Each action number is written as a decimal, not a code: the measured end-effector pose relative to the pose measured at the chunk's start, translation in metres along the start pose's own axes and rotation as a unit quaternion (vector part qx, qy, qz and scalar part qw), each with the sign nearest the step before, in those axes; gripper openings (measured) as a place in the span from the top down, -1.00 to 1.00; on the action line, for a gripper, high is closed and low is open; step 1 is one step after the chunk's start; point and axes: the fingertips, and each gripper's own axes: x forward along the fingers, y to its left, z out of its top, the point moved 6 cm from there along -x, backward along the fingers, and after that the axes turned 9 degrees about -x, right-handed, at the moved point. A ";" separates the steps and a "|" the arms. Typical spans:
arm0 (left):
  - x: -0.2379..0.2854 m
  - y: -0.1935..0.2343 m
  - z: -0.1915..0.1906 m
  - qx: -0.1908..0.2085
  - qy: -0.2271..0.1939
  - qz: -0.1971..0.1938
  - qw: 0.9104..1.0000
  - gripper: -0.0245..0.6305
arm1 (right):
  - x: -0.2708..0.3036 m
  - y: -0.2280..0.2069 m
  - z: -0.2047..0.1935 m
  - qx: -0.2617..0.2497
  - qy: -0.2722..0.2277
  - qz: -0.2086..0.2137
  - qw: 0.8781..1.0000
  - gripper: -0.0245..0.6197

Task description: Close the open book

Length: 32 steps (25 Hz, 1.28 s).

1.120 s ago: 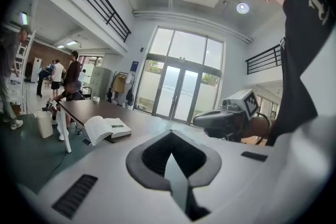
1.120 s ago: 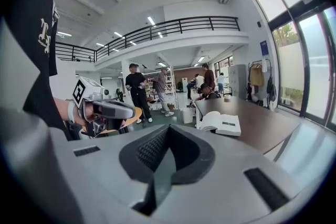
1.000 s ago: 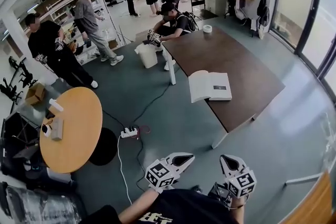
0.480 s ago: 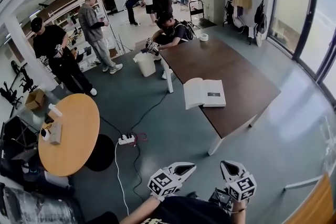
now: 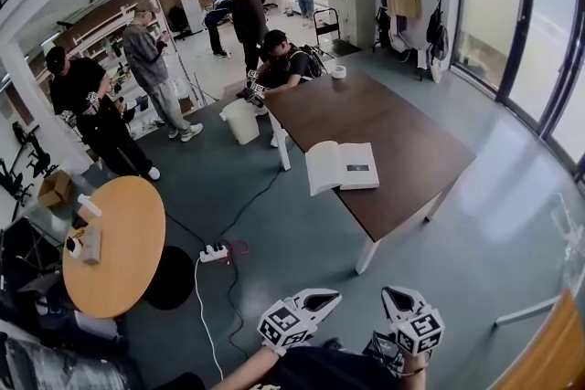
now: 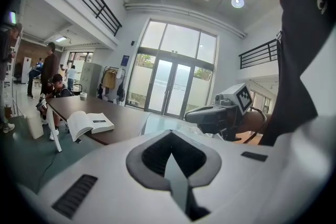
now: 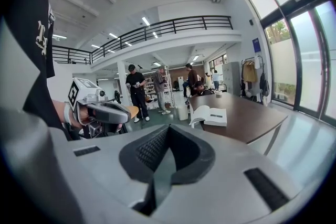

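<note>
Lying open on brown table point(image 5: 407, 128), book point(image 5: 341, 166) shows white pages: left half fanned and raised, right half flat with small dark patch; sits at table's long edge nearer person. Spread runs left-right in head view, spine pointing away. Left gripper point(image 5: 318, 297) and right gripper point(image 5: 395, 297) well apart from book, jaws pressed together, holding nothing

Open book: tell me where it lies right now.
In the head view the open book lies on the dark brown table, at its left edge, just right of centre; a tape roll sits at the far end.
</note>
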 end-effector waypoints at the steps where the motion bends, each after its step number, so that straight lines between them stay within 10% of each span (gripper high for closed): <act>1: 0.000 -0.002 -0.001 -0.001 0.001 -0.001 1.000 0.91 | -0.002 0.000 -0.001 0.001 -0.001 -0.001 1.000 0.96; 32: 0.002 -0.001 -0.020 -0.009 0.005 -0.031 0.999 0.91 | -0.009 0.018 -0.014 0.011 0.006 -0.023 1.000 0.96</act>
